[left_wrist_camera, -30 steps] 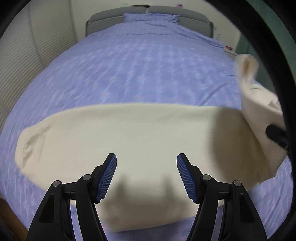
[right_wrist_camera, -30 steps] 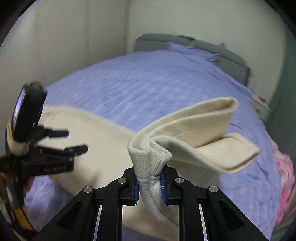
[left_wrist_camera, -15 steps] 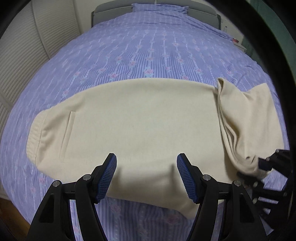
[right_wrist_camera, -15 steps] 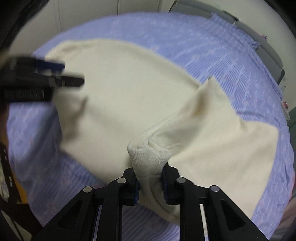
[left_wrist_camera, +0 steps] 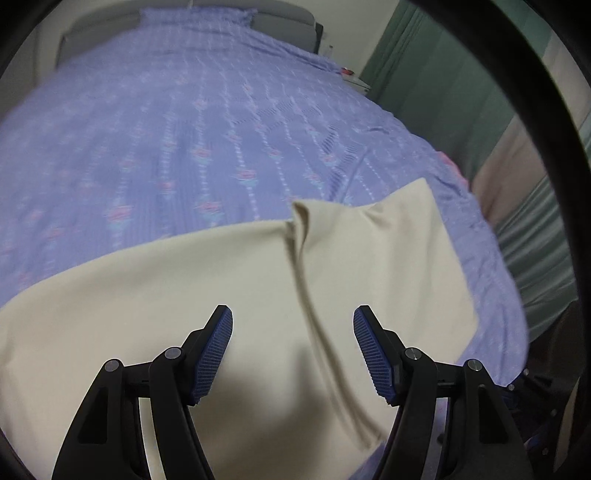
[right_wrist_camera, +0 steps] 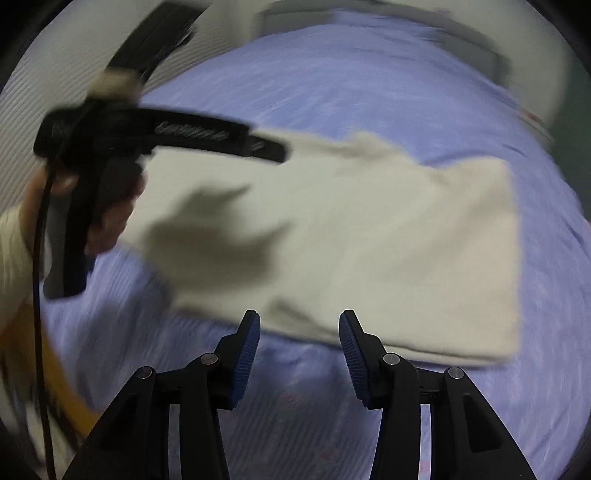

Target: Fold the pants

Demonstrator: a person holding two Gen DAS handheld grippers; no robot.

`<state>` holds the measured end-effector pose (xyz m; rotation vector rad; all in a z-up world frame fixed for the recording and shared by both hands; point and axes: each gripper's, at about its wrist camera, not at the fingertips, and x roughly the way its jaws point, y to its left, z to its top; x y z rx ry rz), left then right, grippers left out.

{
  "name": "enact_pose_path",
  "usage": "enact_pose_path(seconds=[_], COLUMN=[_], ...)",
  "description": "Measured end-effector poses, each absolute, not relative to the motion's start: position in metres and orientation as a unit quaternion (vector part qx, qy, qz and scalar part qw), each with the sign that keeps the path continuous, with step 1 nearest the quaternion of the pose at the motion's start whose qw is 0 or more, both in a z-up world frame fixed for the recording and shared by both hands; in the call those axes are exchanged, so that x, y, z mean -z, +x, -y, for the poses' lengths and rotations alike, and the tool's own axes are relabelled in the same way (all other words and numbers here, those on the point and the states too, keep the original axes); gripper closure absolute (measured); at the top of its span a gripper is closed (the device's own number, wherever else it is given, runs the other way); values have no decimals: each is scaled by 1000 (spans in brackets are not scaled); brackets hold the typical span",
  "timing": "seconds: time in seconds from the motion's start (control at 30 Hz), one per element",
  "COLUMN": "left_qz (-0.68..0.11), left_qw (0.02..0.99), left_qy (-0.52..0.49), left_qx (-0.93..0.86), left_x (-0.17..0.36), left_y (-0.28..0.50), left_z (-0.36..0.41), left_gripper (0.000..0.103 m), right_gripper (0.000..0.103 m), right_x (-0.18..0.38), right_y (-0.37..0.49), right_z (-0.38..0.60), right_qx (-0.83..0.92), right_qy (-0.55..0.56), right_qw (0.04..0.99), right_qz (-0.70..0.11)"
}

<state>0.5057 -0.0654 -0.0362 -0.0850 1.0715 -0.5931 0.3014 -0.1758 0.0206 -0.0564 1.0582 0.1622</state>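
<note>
Cream pants (left_wrist_camera: 184, 295) lie across the purple bedspread (left_wrist_camera: 221, 129), and their right end is folded back over the rest, leaving a long crease (left_wrist_camera: 306, 295). Over that crease hovers my left gripper (left_wrist_camera: 293, 332), open and holding nothing. In the right wrist view the pants (right_wrist_camera: 388, 240) lie flat and blurred. My right gripper (right_wrist_camera: 299, 332) is just short of their near edge. Its jaws are opening, and nothing is held between them. The left gripper (right_wrist_camera: 269, 147) shows at the upper left, held in a person's hand (right_wrist_camera: 110, 221).
A grey headboard (left_wrist_camera: 280, 26) closes off the far end of the bed. A green curtain (left_wrist_camera: 443, 74) and a small nightstand (left_wrist_camera: 354, 79) stand to the right. A white slatted wall (right_wrist_camera: 29, 110) lies to the left. The purple bedspread (right_wrist_camera: 369, 92) reaches past the pants.
My right gripper brought the held leg ends down onto the pants, let go and drew back. The left gripper swung to the right, over the new fold.
</note>
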Motion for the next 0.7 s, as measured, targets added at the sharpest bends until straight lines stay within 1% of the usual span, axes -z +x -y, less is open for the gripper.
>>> enact_pose_path(seconds=[0.1,0.17,0.33,0.4,0.47,0.67,0.7], left_qz=[-521,-535,-549,-557,-566,-579,-581], left_qw=[795,778,751,738,722,694,691], left_qy=[-56,-61,-70,-91,-113,-182,-194], left_qx=[306,324,360,370,381,387,385], left_x=[50,62,82,86,95,116,118], left_y=[526,541,564,571,578,599,600], left_z=[77,86,101,97,100,101,99], left_gripper=[36,37,43,50,54,55,60], right_gripper=[57,57,57,57,57,57,57], right_x=[-14,-9,1,7,13,22,22], right_y=[316,329,340,348,351,362,364], right_z=[199,204,206,206,209,214,215], right_qx=[-9,10,35,43,48,60,63], right_qy=[43,69,69,77,90,130,131], right_qw=[863,861,861,858,854,843,843], right_qz=[-504,-504,-503,-506,-510,-519,-518])
